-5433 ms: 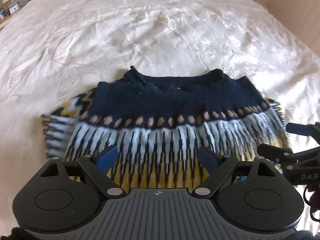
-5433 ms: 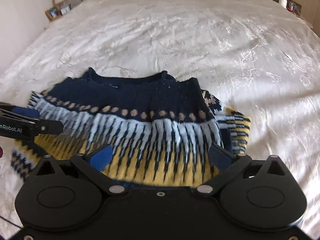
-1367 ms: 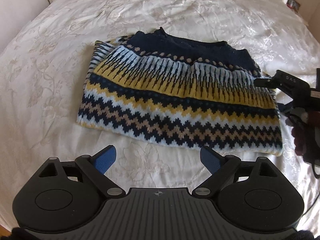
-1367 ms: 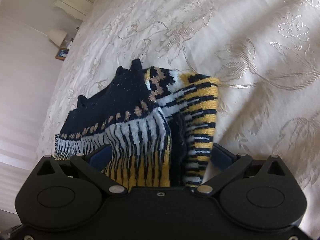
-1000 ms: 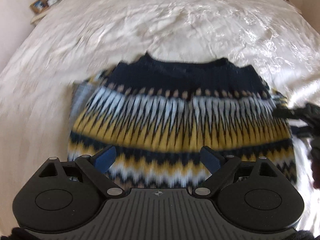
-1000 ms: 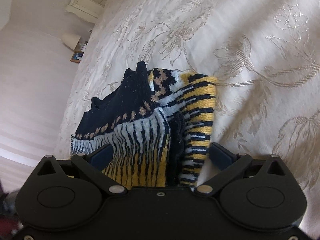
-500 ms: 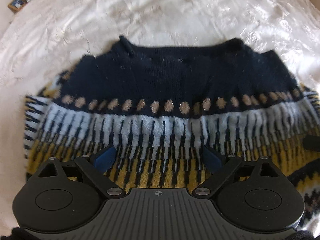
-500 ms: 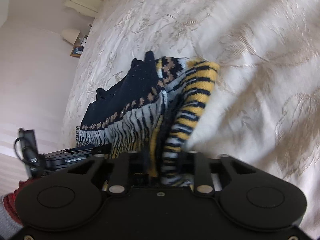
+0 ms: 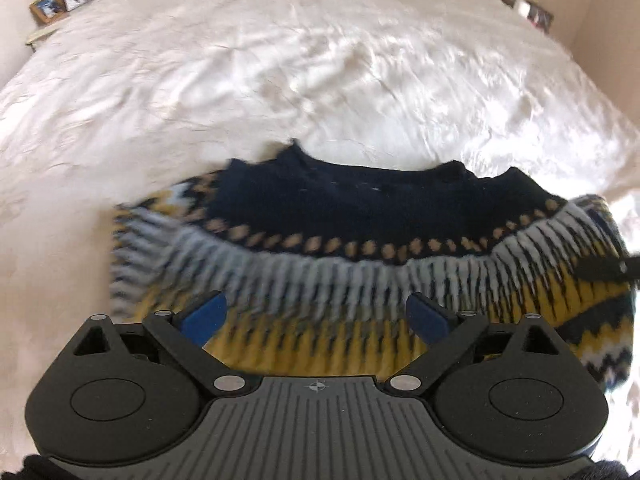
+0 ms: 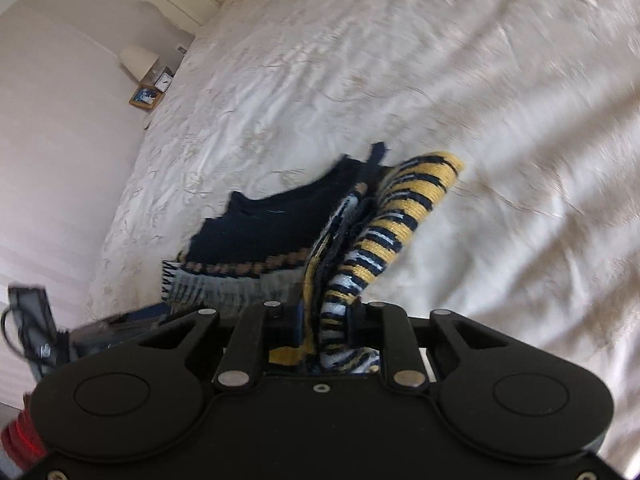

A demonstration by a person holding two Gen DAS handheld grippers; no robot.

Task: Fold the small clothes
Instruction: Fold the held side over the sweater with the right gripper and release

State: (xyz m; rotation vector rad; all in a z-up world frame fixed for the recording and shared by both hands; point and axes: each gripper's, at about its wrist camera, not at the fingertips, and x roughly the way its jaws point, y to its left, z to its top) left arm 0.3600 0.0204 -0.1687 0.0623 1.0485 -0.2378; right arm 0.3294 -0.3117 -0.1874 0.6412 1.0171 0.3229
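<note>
Right gripper point(image 10: 325, 316) pinching blurred sweater point(image 9: 360, 216) edge, pads buried in knit; left gripper point(image 9: 314, 316) spread above it.

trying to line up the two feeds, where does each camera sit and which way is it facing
Left wrist: sits on the left gripper, facing along its open blue fingers over the patterned sweater toward the head of the white bed.
Right wrist: sits on the right gripper, shut on the sweater's striped edge, looking across the bed toward a lamp.
Shared: sweater, bed; each glimpses the other gripper at its frame edge.
</note>
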